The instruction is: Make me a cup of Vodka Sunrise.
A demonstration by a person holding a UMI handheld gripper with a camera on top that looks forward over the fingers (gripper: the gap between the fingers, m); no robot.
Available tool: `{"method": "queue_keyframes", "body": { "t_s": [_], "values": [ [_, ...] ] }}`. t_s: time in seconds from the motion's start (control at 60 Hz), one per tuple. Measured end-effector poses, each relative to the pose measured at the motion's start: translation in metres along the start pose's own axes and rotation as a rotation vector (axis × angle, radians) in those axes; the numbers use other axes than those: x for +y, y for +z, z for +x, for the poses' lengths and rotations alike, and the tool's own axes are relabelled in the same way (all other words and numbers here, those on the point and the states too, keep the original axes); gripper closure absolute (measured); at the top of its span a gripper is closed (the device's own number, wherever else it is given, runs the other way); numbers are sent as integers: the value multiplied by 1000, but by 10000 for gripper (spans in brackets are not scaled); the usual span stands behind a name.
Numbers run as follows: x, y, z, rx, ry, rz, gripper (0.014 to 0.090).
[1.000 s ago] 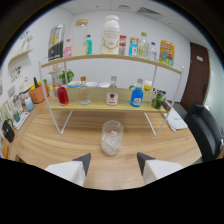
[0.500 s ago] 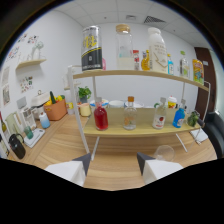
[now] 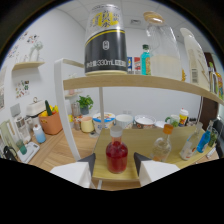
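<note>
Red-liquid bottle point(image 3: 116, 156) standing upright on lower shelf point(image 3: 150, 167) | lying dead ahead, seemingly just beyond fingertips | gripper point(image 3: 114, 164) jaws gaping wide, holding nothing

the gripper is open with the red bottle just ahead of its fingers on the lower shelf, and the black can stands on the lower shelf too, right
Not quite: the black can stands on the upper shelf, as the gripper view shows. The gripper is open, with the red bottle just ahead of its fingers on the lower shelf.

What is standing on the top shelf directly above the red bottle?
A black can marked 330mL stands on the top shelf, above the red bottle just ahead of the open tool. The can covers whatever is behind it.
</note>
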Motion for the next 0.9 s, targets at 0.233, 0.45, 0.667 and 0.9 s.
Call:
{"method": "queue_keyframes", "body": {
  "t_s": [0.233, 0.45, 0.667, 0.9],
  "values": [
    [-11, 14, 8, 59, -11, 24, 684],
    [-11, 12, 8, 33, -19, 25, 697],
    [-15, -27, 15, -14, -35, 70, 699],
    [15, -81, 46, -34, 7, 67, 699]
  ]
}}
